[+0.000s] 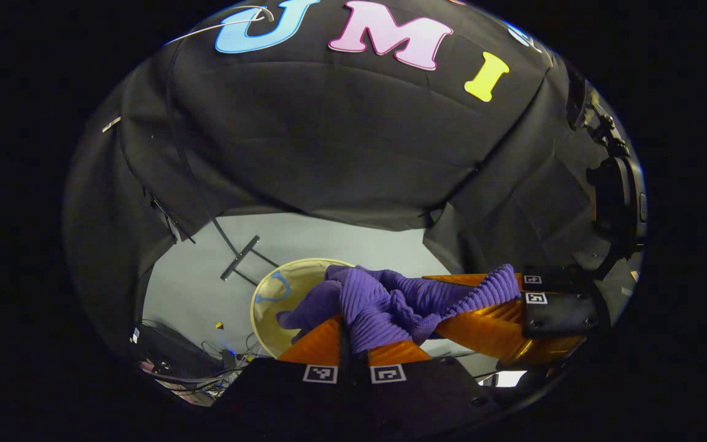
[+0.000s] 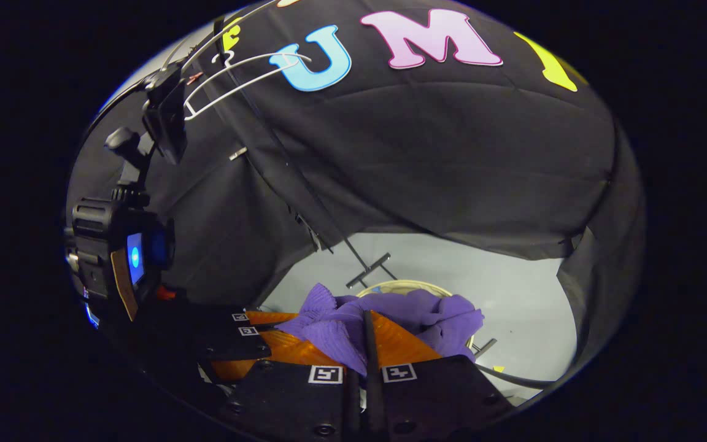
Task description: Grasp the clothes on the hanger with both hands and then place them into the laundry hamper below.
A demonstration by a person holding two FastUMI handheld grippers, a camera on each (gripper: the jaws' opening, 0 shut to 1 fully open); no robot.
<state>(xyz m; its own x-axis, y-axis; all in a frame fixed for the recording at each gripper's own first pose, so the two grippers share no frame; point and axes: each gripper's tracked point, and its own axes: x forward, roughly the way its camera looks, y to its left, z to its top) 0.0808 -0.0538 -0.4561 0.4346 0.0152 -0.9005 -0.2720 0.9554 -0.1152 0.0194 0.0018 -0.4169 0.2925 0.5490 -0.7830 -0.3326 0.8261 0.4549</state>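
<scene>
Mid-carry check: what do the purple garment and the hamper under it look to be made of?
Purple garment: a soft, matte ribbed knit, judging by the parallel ridges and limp bunching between both claws. Hamper: a smooth cream rim and wall with slight sheen, likely plastic, though coated fabric can't be ruled out.

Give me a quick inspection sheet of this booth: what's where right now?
Surface: pale floor, bare patches.
Job's things: purple garment bunched above the round hamper; bare white hanger up high.
Clutter: bits by the floor edge.
Grippers: left tool and right tool both pinch the garment.
Cables: tangle at the floor edge.
Surroundings: black cloth wall, stand foot.
</scene>
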